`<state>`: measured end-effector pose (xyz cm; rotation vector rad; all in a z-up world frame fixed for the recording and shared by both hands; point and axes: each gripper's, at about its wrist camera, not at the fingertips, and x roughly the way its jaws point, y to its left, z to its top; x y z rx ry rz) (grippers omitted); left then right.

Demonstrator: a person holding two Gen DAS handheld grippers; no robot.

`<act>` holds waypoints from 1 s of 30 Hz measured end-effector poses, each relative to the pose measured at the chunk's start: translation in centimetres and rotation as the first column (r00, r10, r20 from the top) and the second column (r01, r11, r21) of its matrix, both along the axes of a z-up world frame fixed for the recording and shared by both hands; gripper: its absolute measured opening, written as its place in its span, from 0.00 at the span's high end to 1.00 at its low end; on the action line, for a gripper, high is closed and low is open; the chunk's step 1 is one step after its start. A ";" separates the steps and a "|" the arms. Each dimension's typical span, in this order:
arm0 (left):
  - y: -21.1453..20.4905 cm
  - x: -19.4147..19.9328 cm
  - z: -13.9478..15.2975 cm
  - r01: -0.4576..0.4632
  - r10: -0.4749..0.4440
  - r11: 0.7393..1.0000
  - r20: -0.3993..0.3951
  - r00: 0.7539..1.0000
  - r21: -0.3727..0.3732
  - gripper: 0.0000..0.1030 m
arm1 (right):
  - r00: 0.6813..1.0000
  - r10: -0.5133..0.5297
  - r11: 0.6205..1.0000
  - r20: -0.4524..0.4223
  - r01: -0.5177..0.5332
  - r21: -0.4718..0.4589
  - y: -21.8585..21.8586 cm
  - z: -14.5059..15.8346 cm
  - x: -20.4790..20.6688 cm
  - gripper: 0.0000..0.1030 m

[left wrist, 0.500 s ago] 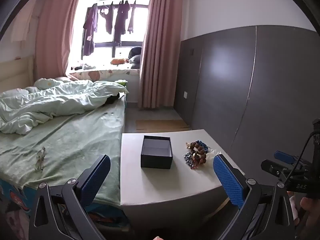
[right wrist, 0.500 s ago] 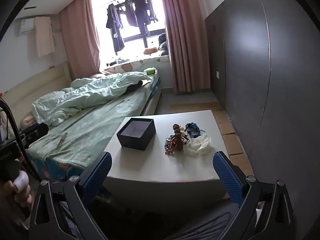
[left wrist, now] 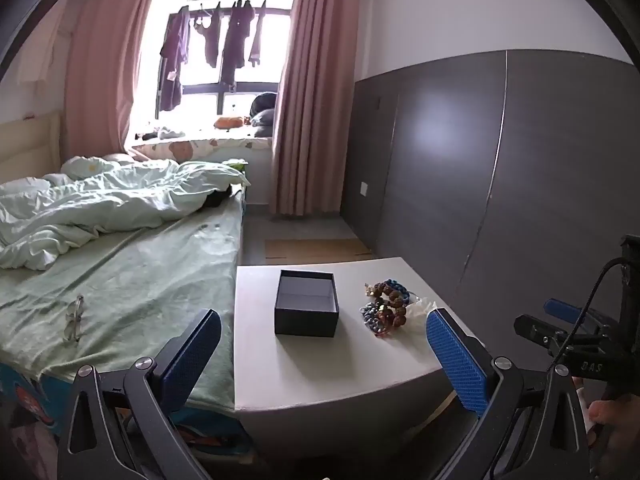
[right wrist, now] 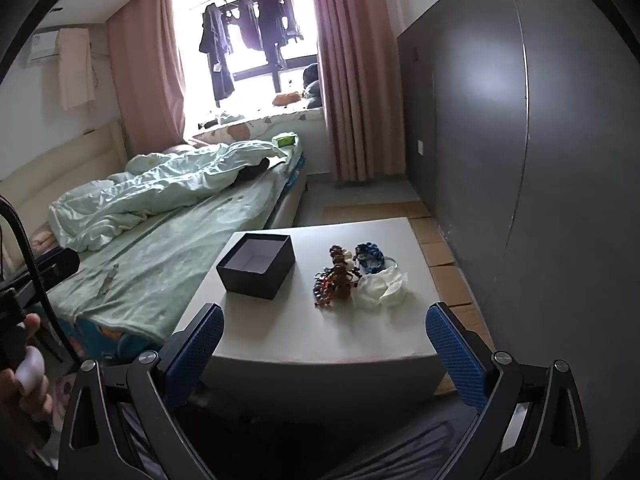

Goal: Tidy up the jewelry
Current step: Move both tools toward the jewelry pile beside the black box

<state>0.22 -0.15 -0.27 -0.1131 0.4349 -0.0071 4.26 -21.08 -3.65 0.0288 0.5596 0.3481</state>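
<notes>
Left wrist view gives us the right tongs off the table's right edge and glasses on the bed, while the right wrist view alone shows the white cloth in full, touching the jewelry. We see the jewelry heaped by the table's right edge, beside the open dark box near the middle. Both our left tongs and right tongs are spread wide and empty before the near edge, well short of the jewelry.
</notes>
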 end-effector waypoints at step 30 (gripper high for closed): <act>0.6 1.1 -2.0 0.080 -0.082 0.995 -0.025 0.996 -0.064 0.00 | 0.999 -0.038 0.999 0.008 0.038 -0.005 0.8 -0.2 0.3 0.01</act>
